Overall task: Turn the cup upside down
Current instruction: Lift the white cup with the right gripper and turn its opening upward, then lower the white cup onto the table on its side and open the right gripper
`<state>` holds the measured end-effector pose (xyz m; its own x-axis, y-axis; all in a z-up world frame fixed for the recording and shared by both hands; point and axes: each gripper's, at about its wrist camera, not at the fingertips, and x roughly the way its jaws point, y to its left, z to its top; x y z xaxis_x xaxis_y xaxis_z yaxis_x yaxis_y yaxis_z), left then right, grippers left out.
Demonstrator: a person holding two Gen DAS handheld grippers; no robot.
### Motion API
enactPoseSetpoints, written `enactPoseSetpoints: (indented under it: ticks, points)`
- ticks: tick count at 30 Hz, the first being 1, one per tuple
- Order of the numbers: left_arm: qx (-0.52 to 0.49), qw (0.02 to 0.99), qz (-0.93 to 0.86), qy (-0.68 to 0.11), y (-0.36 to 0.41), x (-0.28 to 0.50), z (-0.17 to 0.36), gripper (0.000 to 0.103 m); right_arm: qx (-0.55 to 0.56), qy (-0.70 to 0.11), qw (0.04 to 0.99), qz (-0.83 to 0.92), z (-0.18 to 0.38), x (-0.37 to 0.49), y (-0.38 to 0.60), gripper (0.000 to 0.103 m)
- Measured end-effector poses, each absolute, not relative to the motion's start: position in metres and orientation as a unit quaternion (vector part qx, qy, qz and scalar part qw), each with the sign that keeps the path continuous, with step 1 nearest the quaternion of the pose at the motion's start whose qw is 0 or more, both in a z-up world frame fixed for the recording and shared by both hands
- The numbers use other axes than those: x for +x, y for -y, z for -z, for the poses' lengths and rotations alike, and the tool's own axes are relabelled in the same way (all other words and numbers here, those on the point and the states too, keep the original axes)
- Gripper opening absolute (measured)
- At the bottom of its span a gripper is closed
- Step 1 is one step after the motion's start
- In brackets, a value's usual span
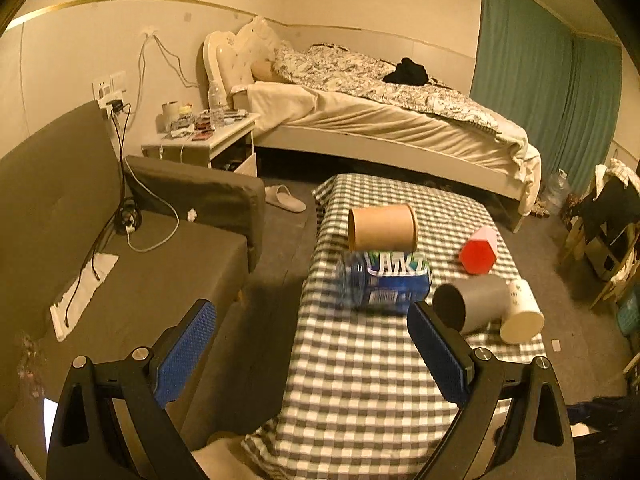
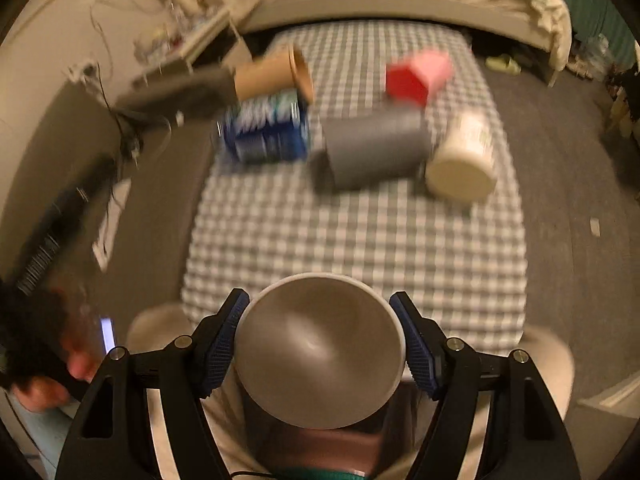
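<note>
My right tongs (image 2: 320, 336) pinched a grey cup (image 2: 320, 356) between their blue pads (image 2: 219, 354), its open mouth facing my camera, held above the near end of the checkered counter (image 2: 360, 236). My left tongs (image 1: 312, 332) stood spread with nothing between them, hanging over the counter's left edge beside the grey sofa (image 1: 120, 260). Farther along the counter lay five things on their sides: a brown paper cup (image 1: 382, 227), a blue bottle (image 1: 386, 282) just in front of it, a grey cylinder cup (image 1: 470, 302), a white cup (image 1: 522, 314) touching the grey one's far end, and a red-bottomed pink hexagonal cup (image 1: 480, 251). The right view was blurred. Behind the counter stood a bed (image 1: 380, 112).
</note>
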<state>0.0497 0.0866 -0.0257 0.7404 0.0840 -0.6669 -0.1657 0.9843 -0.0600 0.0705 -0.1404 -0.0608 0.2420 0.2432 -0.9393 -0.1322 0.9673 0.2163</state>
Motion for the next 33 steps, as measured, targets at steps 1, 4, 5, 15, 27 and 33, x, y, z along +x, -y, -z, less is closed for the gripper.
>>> enactPoseSetpoints:
  ticks: [1, 4, 5, 15, 27, 33]
  points:
    - [-0.055, 0.93, -0.068, -0.357, -0.087, 0.047, 0.029, 0.099, 0.051, -0.612, 0.78, -0.118, 0.07, 0.069, 0.141, 0.072]
    - [-0.045, 0.927, -0.071, -0.364, -0.088, 0.044, 0.036, 0.099, 0.062, -0.62, 0.773, -0.116, 0.086, 0.071, 0.142, 0.072]
    - [-0.043, 0.926, -0.073, -0.367, -0.088, 0.045, 0.039, 0.099, 0.062, -0.621, 0.774, -0.111, 0.09, 0.075, 0.142, 0.072]
    - [-0.044, 0.914, -0.085, -0.394, -0.098, 0.063, 0.063, 0.099, 0.063, -0.603, 0.79, -0.089, 0.104, 0.145, 0.133, 0.072]
    - [-0.031, 0.9, -0.077, -0.428, -0.076, 0.079, 0.087, 0.099, 0.035, -0.553, 0.825, -0.115, 0.13, 0.168, 0.131, 0.08]
    - [-0.032, 0.903, -0.059, -0.425, -0.044, 0.068, 0.077, 0.099, 0.036, -0.486, 0.864, -0.123, 0.086, 0.145, 0.157, 0.085]
